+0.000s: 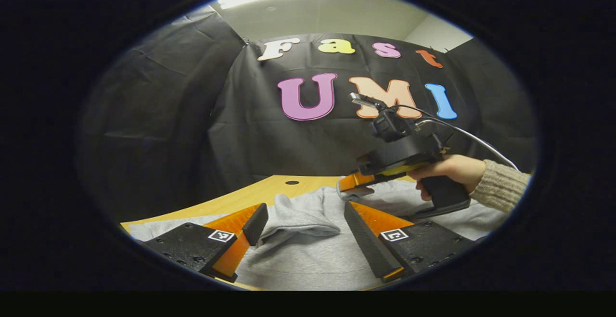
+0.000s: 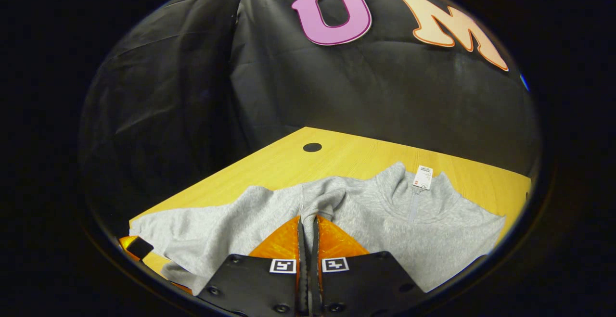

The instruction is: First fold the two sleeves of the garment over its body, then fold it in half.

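- One sleeve (image 2: 317,199) looks mid-fold: in the right gripper view a bunched fold of grey fabric rises right at the tips of the right gripper (image 2: 308,223), lifted off the sweatshirt (image 2: 433,230) body.
- Sweatshirt lies flat on the wooden table (image 2: 346,156), collar w/ a short zip and a white tag (image 2: 423,177) toward the far side; body spread left & right of the lifted fold.
- Right gripper: fingers pressed nearly together, only a thin slit between them, and the fabric seems pinched there. Contact pt itself is hidden by the fingers, so that's a judgement.
- In the left gripper view the same gripper (image 1: 353,187) hangs low over the fabric, held by a hand (image 1: 450,172) in a knit cuff (image 1: 503,187); a cable runs off its top.
- Left gripper (image 1: 305,221): fingers spread wide, nothing between them, hovering just above the sweatshirt (image 1: 308,249). A rumpled fold (image 1: 298,216) of fabric lies between & just beyond the tips.
- Progress, judged: early. At most 1 sleeve is partway over the body; can't tell if the other sleeve is folded yet, since the cloth at the left edge of the right gripper view is too flat & cropped to read.
- Left to do: lay this sleeve down smooth, do or check the 2nd sleeve, then the half fold. Nothing suggests the half fold has begun; the body looks full length.
- Small dark hole (image 2: 312,147) in the table sits well beyond the collar, not in the way.
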A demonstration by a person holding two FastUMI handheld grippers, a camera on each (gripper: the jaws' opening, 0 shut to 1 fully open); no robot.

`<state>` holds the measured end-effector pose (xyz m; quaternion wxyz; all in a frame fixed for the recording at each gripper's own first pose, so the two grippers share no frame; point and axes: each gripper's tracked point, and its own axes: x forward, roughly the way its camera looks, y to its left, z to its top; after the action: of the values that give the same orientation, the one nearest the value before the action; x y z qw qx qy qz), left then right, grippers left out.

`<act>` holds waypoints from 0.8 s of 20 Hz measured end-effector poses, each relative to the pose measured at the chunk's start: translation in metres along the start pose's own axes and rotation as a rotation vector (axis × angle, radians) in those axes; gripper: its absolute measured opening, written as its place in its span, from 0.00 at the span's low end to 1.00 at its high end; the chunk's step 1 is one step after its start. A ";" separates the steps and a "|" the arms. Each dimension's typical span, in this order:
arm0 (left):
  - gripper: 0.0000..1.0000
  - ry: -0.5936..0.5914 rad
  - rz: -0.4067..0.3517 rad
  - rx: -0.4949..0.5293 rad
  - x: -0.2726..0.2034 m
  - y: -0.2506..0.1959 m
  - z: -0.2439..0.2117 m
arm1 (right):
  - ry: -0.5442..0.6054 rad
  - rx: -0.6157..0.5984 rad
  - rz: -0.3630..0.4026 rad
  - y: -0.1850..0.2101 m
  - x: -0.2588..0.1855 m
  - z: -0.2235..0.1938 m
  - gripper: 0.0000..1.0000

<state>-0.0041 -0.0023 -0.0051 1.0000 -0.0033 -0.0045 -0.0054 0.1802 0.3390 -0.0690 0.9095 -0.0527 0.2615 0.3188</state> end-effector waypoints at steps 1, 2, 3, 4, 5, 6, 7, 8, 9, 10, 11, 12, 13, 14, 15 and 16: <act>0.93 0.000 0.001 0.000 0.000 0.000 0.000 | 0.002 -0.005 0.005 0.002 -0.004 -0.003 0.06; 0.93 0.000 0.001 0.000 0.000 0.000 0.000 | 0.002 0.001 0.017 0.003 -0.005 -0.002 0.10; 0.93 0.000 0.001 0.000 0.000 0.000 0.000 | 0.001 0.018 0.038 0.007 -0.005 -0.002 0.13; 0.93 0.000 0.001 0.000 0.000 0.000 0.000 | -0.006 0.030 0.050 0.011 -0.009 0.000 0.18; 0.93 0.000 0.002 0.000 0.000 0.000 0.000 | -0.018 0.037 0.065 0.016 -0.008 0.005 0.28; 0.94 0.000 0.004 0.000 0.000 0.000 0.000 | -0.029 0.036 0.071 0.017 -0.010 0.007 0.39; 0.93 0.000 0.004 0.000 0.000 0.000 0.000 | -0.038 0.022 0.073 0.019 -0.012 0.010 0.54; 0.94 0.000 0.004 0.000 0.000 0.000 0.000 | -0.048 0.000 0.062 0.016 -0.018 0.014 0.69; 0.93 0.000 0.001 -0.001 0.000 0.000 0.000 | -0.060 -0.015 0.061 0.015 -0.020 0.014 0.84; 0.94 -0.001 -0.004 -0.001 0.000 -0.001 0.000 | -0.071 -0.022 0.059 0.014 -0.024 0.016 0.99; 0.94 0.001 -0.003 0.000 0.000 0.000 -0.001 | -0.084 -0.020 0.061 0.011 -0.030 0.018 1.00; 0.94 0.000 0.000 -0.002 -0.001 0.000 0.000 | -0.094 -0.017 0.064 0.009 -0.036 0.019 1.00; 0.94 -0.002 0.002 -0.001 -0.001 0.000 0.000 | -0.102 -0.015 0.055 0.002 -0.043 0.019 1.00; 0.93 0.004 0.005 0.001 0.000 0.001 -0.001 | -0.114 -0.016 0.047 -0.006 -0.051 0.018 1.00; 0.94 0.005 0.006 -0.001 0.000 0.001 -0.001 | -0.127 -0.017 0.035 -0.015 -0.061 0.017 1.00; 0.94 0.003 0.011 0.002 -0.001 0.003 0.001 | -0.140 -0.015 0.018 -0.025 -0.073 0.016 1.00</act>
<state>-0.0048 0.0008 -0.0043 1.0000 -0.0021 -0.0030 0.0003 0.1543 0.2836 -0.0200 0.9222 -0.0347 0.1955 0.3317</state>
